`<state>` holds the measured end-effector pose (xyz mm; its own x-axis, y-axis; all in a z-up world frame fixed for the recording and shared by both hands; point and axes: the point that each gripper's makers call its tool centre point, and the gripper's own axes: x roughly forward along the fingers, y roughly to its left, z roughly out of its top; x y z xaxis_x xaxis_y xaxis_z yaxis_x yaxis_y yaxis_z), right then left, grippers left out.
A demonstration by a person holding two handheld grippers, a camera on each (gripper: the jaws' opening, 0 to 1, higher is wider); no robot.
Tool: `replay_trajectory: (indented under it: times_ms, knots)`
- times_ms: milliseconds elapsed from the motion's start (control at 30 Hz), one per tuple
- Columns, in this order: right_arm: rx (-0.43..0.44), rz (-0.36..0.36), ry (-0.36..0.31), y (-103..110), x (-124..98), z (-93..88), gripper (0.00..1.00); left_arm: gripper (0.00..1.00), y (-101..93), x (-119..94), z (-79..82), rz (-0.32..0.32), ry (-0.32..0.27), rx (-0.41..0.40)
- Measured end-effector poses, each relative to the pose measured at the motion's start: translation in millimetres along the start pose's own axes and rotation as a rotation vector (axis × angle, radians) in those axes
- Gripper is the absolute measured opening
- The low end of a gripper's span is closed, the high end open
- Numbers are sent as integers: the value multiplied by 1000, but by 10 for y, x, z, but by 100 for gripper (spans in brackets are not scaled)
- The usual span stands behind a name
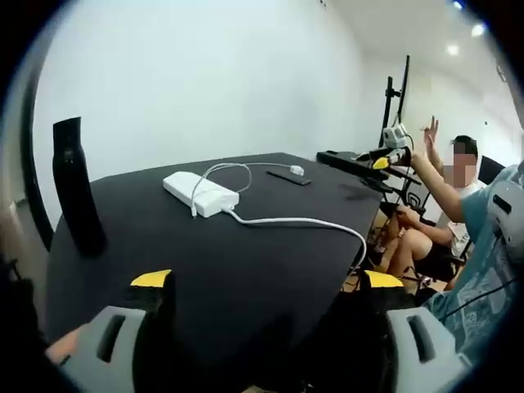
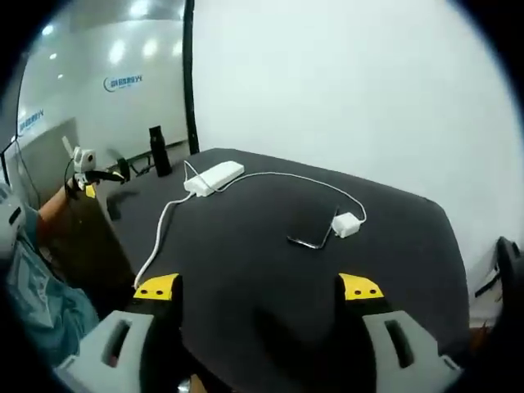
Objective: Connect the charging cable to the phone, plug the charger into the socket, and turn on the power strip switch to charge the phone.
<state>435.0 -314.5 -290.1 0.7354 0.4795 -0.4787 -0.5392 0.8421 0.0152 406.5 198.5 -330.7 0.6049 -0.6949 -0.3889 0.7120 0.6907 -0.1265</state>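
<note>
Left gripper (image 1: 270, 282): jaws spread wide apart, nothing between them, held over the near edge of the table (image 1: 164, 246).
Right gripper (image 2: 258, 288): jaws likewise apart and bare, looking across the table (image 2: 393, 246) from its own side.
Power strip (image 1: 201, 193): white, lying flat toward the far side of the table; its thick white lead (image 1: 303, 222) runs off the table edge. In the right gripper view the power strip (image 2: 214, 176) sits beyond the phone.
Phone (image 2: 304, 241): thin dark slab lying flat mid-table, seen as a dark sliver (image 1: 288, 178) in the left gripper view.
Charger (image 2: 346, 224): small white block just beside the phone, its thin white cable (image 2: 278, 177) looping back toward the power strip.
Handling: charger looks light and rigid, best pinched across its flat sides; cable is limp, so grip close to the plug; phone is smooth, likely slippery, take it by the long edges.
Task stage: whether the cable is already in the phone is too small to tell.
Surroundings: a dark bottle (image 1: 75, 184) stands upright at the table's left edge; a seated person (image 1: 442, 213) is off to the right.
</note>
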Motion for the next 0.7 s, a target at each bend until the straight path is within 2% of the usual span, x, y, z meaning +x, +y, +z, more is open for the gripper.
replay_trajectory:
  times_ms: [267,500,600,700]
  knots:
    - [-8,1,2,8,20,50,72,86,15,61,25,-9,3,8]
    - [-1,-7,0,5,1,-10,71,81,63,263,211,-41,3,36]
    - [0,-11,6,-7,-33,-62,71,75,123,371,268,-37,9,52]
    - [9,-22,3,-22,-89,-114,71,74,190,486,334,-48,0,37]
